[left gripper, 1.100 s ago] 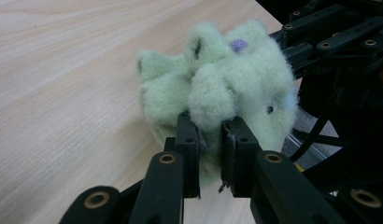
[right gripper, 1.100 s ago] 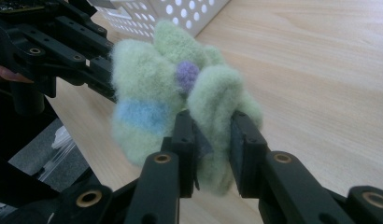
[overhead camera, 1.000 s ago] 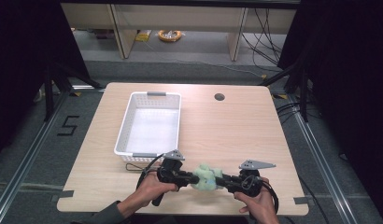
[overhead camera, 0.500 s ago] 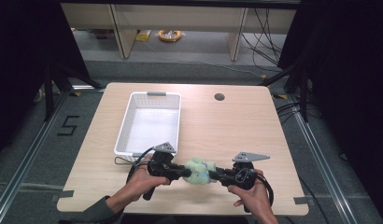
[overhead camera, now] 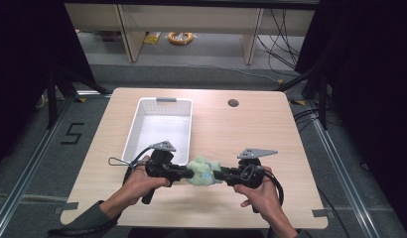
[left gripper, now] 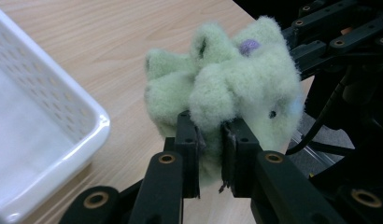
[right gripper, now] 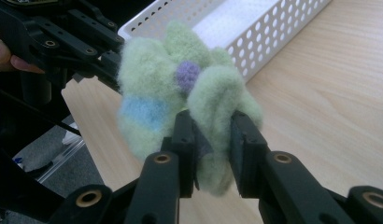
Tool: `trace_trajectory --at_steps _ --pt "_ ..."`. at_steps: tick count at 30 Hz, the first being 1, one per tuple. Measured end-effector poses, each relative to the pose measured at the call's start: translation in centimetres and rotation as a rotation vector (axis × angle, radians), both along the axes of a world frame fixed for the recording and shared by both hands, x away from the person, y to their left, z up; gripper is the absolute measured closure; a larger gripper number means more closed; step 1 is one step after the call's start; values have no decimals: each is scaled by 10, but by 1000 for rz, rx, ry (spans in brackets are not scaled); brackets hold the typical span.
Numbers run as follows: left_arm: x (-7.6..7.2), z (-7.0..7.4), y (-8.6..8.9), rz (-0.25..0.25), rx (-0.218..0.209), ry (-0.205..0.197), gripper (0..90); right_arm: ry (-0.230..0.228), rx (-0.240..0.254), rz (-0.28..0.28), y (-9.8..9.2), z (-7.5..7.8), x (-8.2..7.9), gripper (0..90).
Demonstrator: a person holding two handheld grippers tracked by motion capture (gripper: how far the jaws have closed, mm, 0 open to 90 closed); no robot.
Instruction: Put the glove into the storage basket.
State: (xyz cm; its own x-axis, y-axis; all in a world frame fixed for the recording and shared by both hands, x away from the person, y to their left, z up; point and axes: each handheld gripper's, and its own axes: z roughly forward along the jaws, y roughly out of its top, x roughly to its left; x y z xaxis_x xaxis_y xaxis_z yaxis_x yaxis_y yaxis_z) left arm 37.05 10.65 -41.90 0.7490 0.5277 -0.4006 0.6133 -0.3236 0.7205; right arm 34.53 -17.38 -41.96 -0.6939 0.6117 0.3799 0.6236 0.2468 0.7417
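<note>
Pale green fuzzy plush toy (overhead camera: 201,171), bunched, above the wooden table's (overhead camera: 251,129) near edge. Left gripper (overhead camera: 187,173) clamps it at nine o'clock, right gripper (overhead camera: 217,174) at three o'clock. White perforated plastic basket (overhead camera: 142,121) at eleven o'clock.

You are working in a lab set up for recording, not a home. Your pale wood surface (overhead camera: 251,134) with a round cable hole (overhead camera: 233,103) stands on a grey floor between metal floor rails (overhead camera: 23,183). Black curtains (overhead camera: 370,74) close off both sides. A number five is taped to the floor (overhead camera: 72,134), and loose black cables (overhead camera: 286,29) trail near plain shelving (overhead camera: 191,15) behind.
</note>
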Motion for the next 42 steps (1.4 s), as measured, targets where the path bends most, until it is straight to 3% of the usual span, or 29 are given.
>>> trace_trajectory --at_steps 2,4,9,11,23,28,29,31,35,42 --pt "2 4 3 7 -5 1 779 18 0 -4 4 5 2 742" --pt "3 8 7 18 -14 8 779 -13 -3 15 7 8 8 742" --pt "10 18 21 36 -14 1 779 -1 5 19 18 18 14 742" --pt "14 21 27 42 -24 16 778 -4 9 22 23 22 18 742" --pt "38 30 63 122 0 39 776 3 -18 42 61 33 49 742" --pt "45 31 75 153 11 46 776 6 -31 55 77 32 64 742" --pt "47 31 78 159 15 47 776 30 -17 51 85 30 69 742" --pt "51 30 83 171 18 56 776 4 -28 56 86 29 73 742" --pt "56 25 92 200 23 67 776 39 -28 52 98 24 82 742" --pt "67 14 103 226 40 99 776 59 -44 45 114 13 96 742"
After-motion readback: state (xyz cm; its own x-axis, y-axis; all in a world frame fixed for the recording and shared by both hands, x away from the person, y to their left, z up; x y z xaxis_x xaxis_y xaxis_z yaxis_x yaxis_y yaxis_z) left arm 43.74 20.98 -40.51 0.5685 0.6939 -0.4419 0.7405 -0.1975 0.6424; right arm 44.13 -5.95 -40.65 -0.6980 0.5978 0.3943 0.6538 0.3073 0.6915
